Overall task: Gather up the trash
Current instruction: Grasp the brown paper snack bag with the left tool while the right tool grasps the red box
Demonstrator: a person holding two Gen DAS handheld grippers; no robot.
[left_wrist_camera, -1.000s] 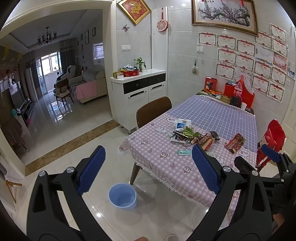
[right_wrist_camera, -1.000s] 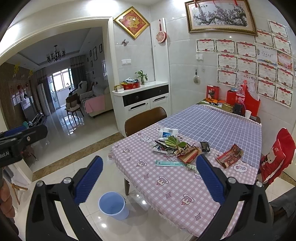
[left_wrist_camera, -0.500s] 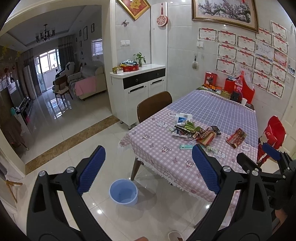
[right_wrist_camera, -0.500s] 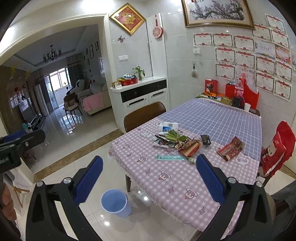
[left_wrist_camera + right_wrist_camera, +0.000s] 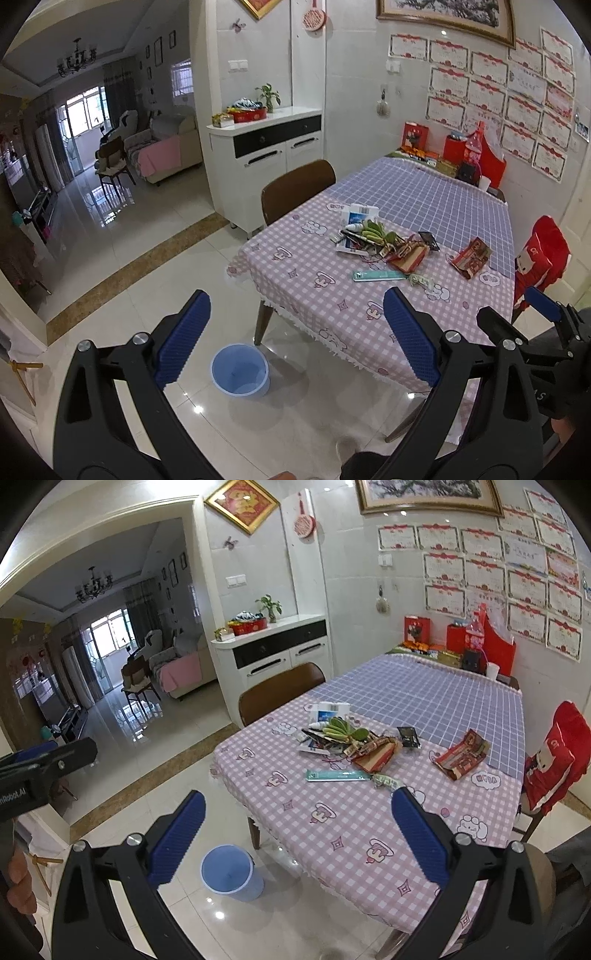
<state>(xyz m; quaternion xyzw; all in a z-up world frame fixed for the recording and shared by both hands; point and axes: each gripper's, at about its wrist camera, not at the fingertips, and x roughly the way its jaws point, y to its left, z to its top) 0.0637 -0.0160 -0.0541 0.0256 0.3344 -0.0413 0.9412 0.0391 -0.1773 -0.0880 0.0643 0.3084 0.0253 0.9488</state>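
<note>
Both hand-held grippers were spread wide and empty — the left hand-held gripper (image 5: 295,332) and the right hand-held gripper (image 5: 297,830) filled the lower part of their frames. The trash (image 5: 351,742) lay in a loose heap right of centre on the checked desk (image 5: 332,812). A blue bucket (image 5: 229,871) stood on the floor at lower centre — beside the desk's near corner.

The left gripper (image 5: 297,328) is held up in the air with its two blue fingers (image 5: 183,334) spread wide apart and nothing between them. The right gripper (image 5: 298,830) is just beside it, on its right, also wide apart and holding nothing.
</note>
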